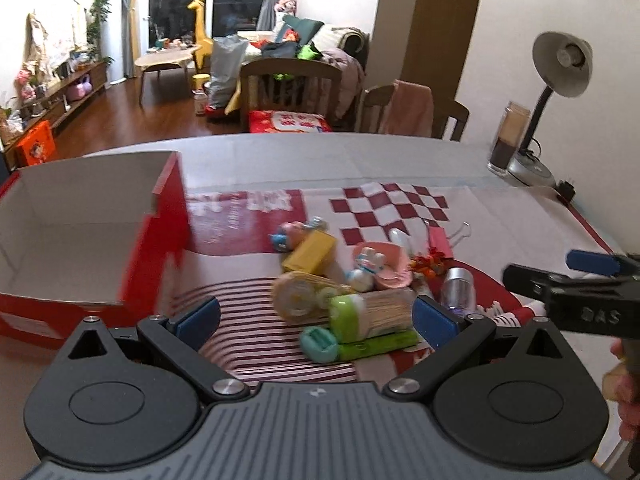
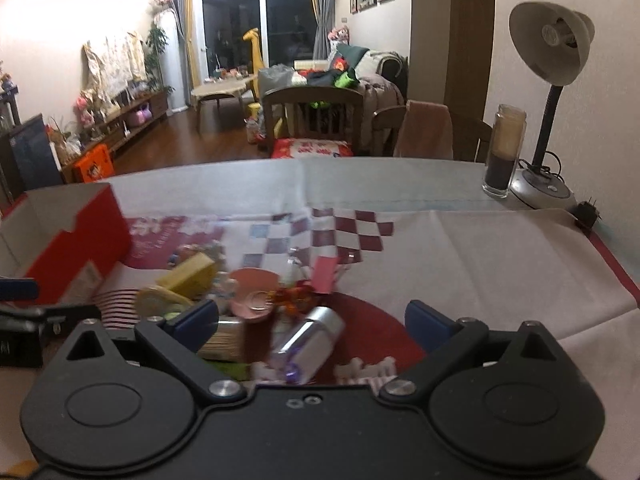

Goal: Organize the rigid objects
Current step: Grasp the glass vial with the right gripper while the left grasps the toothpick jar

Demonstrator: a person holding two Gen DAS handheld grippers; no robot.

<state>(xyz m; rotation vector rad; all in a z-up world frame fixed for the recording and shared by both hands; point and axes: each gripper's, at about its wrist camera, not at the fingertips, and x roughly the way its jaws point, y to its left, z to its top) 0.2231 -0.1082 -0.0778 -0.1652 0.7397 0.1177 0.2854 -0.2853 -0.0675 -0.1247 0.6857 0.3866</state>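
A pile of small rigid objects lies on the patterned cloth: a yellow box [image 1: 309, 254], a pink dish [image 1: 384, 266], a green-capped toothpick jar [image 1: 370, 312], a green flat case [image 1: 360, 346], a round cream container [image 1: 294, 296] and a silver cylinder [image 1: 460, 290]. My left gripper [image 1: 316, 316] is open, just before the jar. My right gripper [image 2: 312, 322] is open, with the silver cylinder [image 2: 310, 344] between its fingers, untouched. The right gripper also shows in the left wrist view [image 1: 560, 276]. An open red box [image 1: 152, 248] stands left of the pile.
A desk lamp [image 2: 548, 80] and a tall glass jar [image 2: 504, 152] stand at the table's far right. A black plug [image 2: 586, 214] lies near the right edge. Wooden chairs [image 2: 316, 116] stand behind the table. The red box also shows in the right wrist view [image 2: 80, 240].
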